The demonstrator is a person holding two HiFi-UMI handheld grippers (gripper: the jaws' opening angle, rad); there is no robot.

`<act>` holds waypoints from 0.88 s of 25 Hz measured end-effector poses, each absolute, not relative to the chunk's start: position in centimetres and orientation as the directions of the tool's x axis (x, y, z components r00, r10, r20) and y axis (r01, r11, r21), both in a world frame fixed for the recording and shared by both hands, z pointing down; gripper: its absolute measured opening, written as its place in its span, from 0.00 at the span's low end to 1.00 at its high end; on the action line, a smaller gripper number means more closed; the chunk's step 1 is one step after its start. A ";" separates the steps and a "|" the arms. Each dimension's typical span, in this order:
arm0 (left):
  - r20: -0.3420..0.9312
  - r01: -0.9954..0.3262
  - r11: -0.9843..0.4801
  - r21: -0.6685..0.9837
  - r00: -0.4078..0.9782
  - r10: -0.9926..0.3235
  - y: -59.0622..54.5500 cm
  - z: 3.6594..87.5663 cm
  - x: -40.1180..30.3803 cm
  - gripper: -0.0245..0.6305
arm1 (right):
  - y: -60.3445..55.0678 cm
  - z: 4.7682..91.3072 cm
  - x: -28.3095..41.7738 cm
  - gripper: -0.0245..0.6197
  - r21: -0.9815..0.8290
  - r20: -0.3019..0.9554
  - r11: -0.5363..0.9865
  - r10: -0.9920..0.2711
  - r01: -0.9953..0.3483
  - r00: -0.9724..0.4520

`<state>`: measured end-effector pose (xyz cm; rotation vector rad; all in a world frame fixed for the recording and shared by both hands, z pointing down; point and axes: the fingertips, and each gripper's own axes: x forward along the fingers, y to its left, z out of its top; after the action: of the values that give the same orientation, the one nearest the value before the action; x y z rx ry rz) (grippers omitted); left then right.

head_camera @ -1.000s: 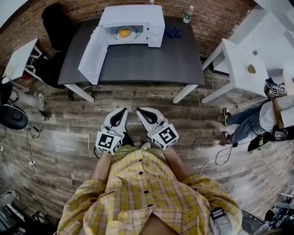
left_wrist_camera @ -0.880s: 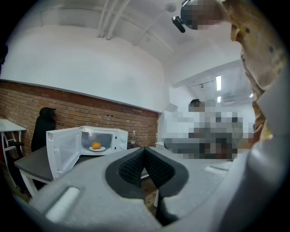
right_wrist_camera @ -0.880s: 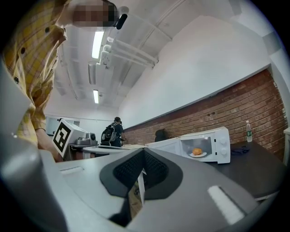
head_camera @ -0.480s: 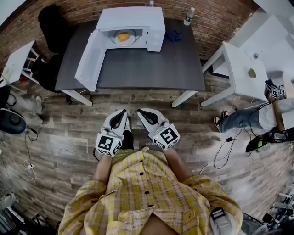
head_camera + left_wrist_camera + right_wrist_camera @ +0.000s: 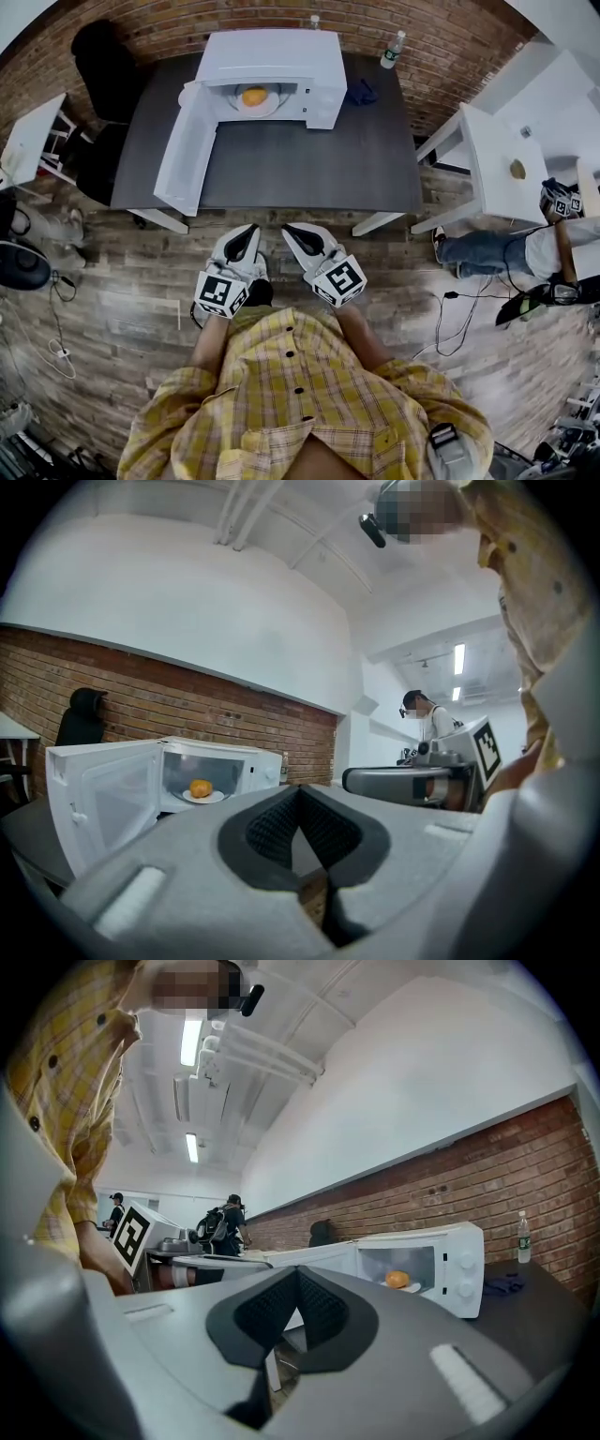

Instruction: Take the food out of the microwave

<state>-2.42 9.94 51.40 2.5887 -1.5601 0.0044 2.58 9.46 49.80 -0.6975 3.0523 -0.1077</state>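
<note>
A white microwave (image 5: pixel 272 58) stands at the back of a dark table (image 5: pixel 309 150), its door (image 5: pixel 185 150) swung open to the left. Inside, an orange piece of food (image 5: pixel 253 95) lies on a white plate (image 5: pixel 258 103); the food (image 5: pixel 200 787) also shows in the left gripper view and the food (image 5: pixel 397 1279) in the right gripper view. My left gripper (image 5: pixel 247 233) and right gripper (image 5: pixel 295 232) are held side by side in front of my chest, short of the table's near edge. Both are shut and hold nothing.
A water bottle (image 5: pixel 393 49) and a dark blue cloth (image 5: pixel 359 91) lie on the table right of the microwave. White side tables stand at left (image 5: pixel 28 141) and right (image 5: pixel 492 159). A seated person (image 5: pixel 525 248) is at the right, cables on the wooden floor.
The table and microwave have shifted nearer and lower in the head view as I step towards them. Both grippers stay shut in the same place before my chest.
</note>
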 end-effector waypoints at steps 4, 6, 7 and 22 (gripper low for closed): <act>0.064 -0.876 -0.471 0.102 0.478 -0.876 6.6 51.1 -3.8 0.04 | 6.1 49.6 1.4 0.04 -0.074 0.013 0.883 -0.465 -0.464 -0.885; 0.066 -0.874 -0.475 0.103 0.482 -0.874 5.0 50.9 -4.5 0.04 | 4.4 49.1 0.6 0.04 -0.067 0.013 0.877 -0.476 -0.476 -0.879; 0.068 -0.873 -0.476 0.104 0.483 -0.873 4.2 50.8 -5.0 0.04 | 3.7 49.0 0.2 0.04 -0.067 0.011 0.874 -0.482 -0.481 -0.876; 0.084 -0.833 -0.538 0.126 0.549 -0.831 -6.5 50.7 -9.1 0.04 | -7.1 49.2 -3.7 0.04 -0.086 0.045 0.804 -0.587 -0.589 -0.808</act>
<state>-9.14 -6.51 50.71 2.6300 -1.4232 0.0211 -3.69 -7.14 49.24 -0.9775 2.9987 -0.1514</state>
